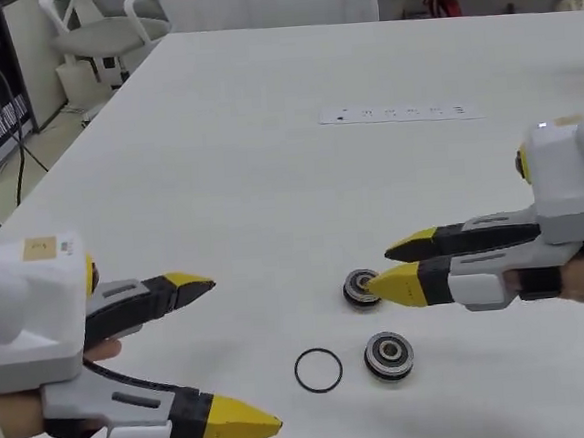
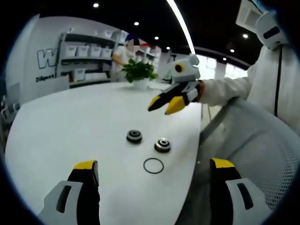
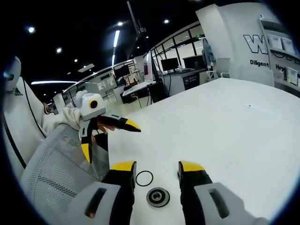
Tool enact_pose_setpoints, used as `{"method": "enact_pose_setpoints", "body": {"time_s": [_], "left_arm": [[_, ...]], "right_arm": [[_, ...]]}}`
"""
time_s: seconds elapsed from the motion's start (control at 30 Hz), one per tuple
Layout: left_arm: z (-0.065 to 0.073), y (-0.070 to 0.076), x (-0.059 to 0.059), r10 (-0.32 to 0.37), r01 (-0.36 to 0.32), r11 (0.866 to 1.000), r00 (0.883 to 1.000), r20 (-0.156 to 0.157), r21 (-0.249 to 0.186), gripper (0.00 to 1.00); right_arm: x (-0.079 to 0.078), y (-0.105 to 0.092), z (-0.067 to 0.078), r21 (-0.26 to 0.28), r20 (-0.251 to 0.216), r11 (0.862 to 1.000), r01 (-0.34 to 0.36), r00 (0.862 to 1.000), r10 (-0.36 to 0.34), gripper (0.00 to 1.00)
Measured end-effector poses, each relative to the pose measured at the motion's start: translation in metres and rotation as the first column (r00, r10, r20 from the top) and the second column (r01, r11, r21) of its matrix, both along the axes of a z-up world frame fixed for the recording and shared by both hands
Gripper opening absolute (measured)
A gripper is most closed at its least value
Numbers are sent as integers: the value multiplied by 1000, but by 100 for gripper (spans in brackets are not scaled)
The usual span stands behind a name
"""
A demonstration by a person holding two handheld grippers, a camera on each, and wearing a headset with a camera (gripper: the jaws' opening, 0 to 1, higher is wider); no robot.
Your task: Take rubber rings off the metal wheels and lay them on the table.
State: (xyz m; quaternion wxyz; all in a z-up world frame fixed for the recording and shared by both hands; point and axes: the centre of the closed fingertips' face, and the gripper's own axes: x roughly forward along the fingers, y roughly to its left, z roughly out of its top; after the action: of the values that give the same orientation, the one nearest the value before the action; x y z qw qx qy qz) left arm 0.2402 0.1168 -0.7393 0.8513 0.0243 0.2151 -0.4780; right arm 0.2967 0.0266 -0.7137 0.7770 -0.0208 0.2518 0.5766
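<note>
Presently the left hand-held gripper (image 1: 226,352) is hovering over the near-left part of the white table (image 1: 266,131) with its jaws spread wide, gripping nothing. The right hand-held gripper (image 1: 386,266) is hanging with its jaws parted more narrowly, also empty. Its lower tip is overlapping the far metal wheel (image 1: 353,287) (whether it is touching cannot be told). One black rubber ring (image 1: 318,370) is lying flat on the table, just beside the near metal wheel (image 1: 389,356).

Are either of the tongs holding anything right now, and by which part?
Nothing is held. The left tongs and right tongs are both open and empty; the rubber ring lies loose on the table.
</note>
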Motion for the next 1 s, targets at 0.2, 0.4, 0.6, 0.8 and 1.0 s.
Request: {"method": "enact_pose_setpoints", "body": {"time_s": [0.2,0.4,0.6,0.8,1.0], "left_arm": [[-1,-1,-1,-4,4,1000,1000,-5,0,100],[-1,0,-1,-3,3,1000,1000,-3,-1,100],[0,0,-1,-2,2,1000,1000,-3,-2,100],[1,-2,-1,-8,8,1000,1000,-1,-6,100],[4,0,1,7,-7,1000,1000,7,-15,100]], "right_arm": [[6,-12,2,17,12,1000,22,1000,-22,40],[10,-22,2,40,-2,998,46,999,-46,47],[12,-29,1,50,-11,997,64,998,-64,54],[10,-32,-7,30,-24,997,65,998,-64,63],[7,-32,-14,4,-29,999,52,998,-52,72]]}}
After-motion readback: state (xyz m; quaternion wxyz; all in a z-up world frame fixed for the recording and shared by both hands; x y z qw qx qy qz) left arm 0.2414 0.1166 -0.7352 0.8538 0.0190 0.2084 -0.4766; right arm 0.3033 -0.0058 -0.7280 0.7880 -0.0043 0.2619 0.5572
